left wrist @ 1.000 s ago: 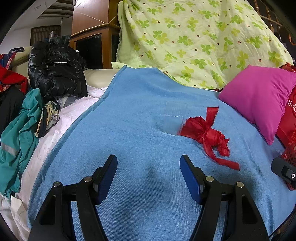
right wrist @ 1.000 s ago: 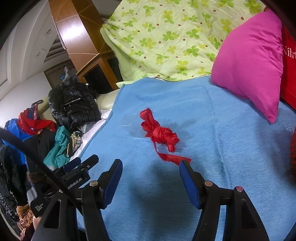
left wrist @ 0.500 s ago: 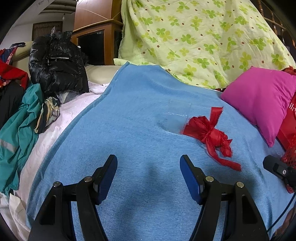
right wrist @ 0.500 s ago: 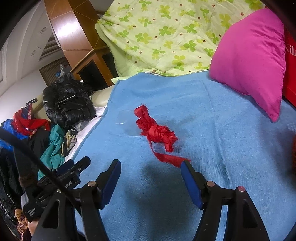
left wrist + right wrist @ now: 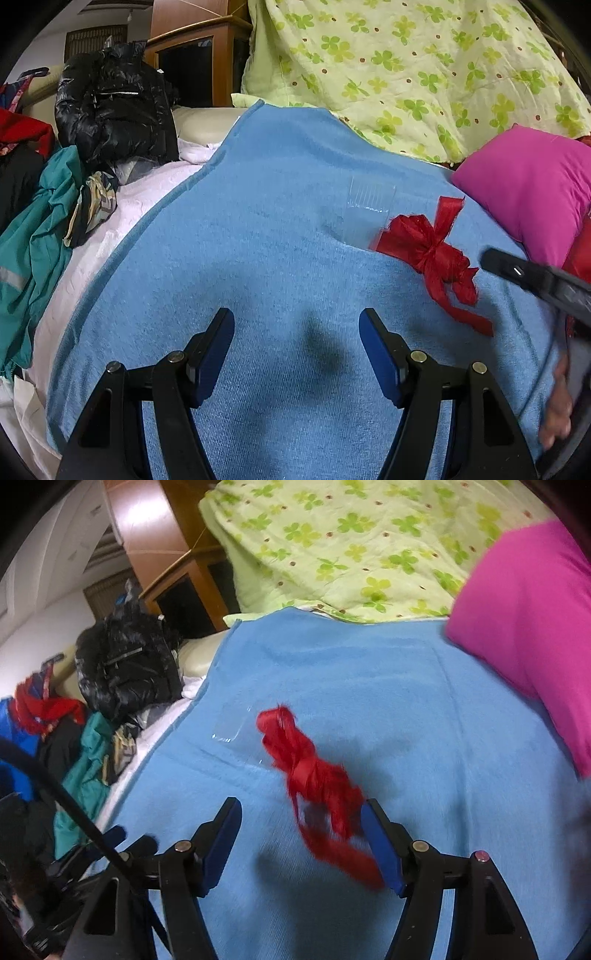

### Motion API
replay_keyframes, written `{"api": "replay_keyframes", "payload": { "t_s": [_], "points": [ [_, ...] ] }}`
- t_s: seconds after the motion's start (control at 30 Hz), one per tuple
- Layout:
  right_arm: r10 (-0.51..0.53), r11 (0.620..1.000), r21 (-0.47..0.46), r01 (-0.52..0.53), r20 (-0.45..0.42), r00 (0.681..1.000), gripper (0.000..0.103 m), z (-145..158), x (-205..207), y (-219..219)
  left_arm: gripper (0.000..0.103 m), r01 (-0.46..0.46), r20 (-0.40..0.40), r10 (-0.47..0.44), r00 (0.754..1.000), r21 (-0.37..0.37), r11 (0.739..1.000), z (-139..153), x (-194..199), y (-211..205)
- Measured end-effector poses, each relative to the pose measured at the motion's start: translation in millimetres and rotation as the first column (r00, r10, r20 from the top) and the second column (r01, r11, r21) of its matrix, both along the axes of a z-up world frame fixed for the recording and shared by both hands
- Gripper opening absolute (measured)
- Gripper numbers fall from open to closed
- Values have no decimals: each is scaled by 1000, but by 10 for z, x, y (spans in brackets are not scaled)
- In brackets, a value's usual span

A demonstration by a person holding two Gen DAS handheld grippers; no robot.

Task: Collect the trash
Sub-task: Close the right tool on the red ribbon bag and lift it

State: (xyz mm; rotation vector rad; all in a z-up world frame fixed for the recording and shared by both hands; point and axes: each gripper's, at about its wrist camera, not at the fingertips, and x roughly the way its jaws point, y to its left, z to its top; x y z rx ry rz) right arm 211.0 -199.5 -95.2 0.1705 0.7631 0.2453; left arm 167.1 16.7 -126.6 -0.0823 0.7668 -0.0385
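The red ribbon (image 5: 314, 782) lies crumpled on the blue blanket (image 5: 424, 709), right at the mouth of the right gripper (image 5: 301, 843): its tail runs between the spread, empty jaws, close to the inner face of the right-hand finger, while the bunched knot sits just ahead of the tips. Its long axis slants away ahead and to the left. Touching its far end lies a clear plastic wrapper (image 5: 236, 727). The left gripper (image 5: 297, 350), likewise spread and empty, is farther off, with the ribbon ahead and to its right. A pink pillow (image 5: 528, 627) bounds the right side; open blanket surrounds the ribbon otherwise.
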Motion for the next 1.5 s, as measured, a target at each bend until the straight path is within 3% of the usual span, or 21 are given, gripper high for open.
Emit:
{"api": "replay_keyframes", "payload": {
  "t_s": [0.17, 0.37, 0.43, 0.47, 0.5, 0.6, 0.97, 1.13, 1.3, 1.5],
  "points": [
    [48, 997, -63, -48, -4, 999, 71, -118, 359, 113, 71, -3, -27, 3, 1000, 7, 1000, -54, 55, -3],
    [90, 993, -66, -93, -49, 995, 70, -333, 603, 188, 71, 0, -45, 1, 999, 22, 1000, -99, 112, -31],
    [91, 992, -79, -97, -70, 993, 65, -435, 655, 201, 71, 4, -51, -3, 999, 25, 1000, -112, 116, -44],
    [95, 992, -76, -102, -87, 992, 51, -487, 676, 197, 71, 6, -52, -4, 999, 30, 1000, -118, 118, -56],
    [91, 993, -68, -98, -101, 991, 47, -525, 683, 182, 71, 6, -53, -4, 999, 35, 999, -121, 119, -64],
    [75, 996, -38, -78, -93, 993, 44, -485, 647, 134, 71, 0, -51, 2, 999, 45, 999, -127, 122, -60],
    [-45, 993, 100, 59, -140, 989, 44, -214, 31, -346, 71, 11, -10, -11, 1000, 24, 1000, -56, 98, -97],
    [-76, 990, 112, 87, -97, 992, 44, -17, -399, -553, 75, 45, -1, -46, 999, -37, 998, 74, 208, -203],
    [-110, 983, 141, 118, -61, 992, 44, 107, -774, -767, 78, 72, 35, -72, 997, -12, 997, 204, 558, -399],
    [-140, 980, 131, 148, -71, 988, 44, 85, -819, -1023, 78, 89, 2, -89, 996, -8, 996, 192, 1071, -604]
  ]
}}
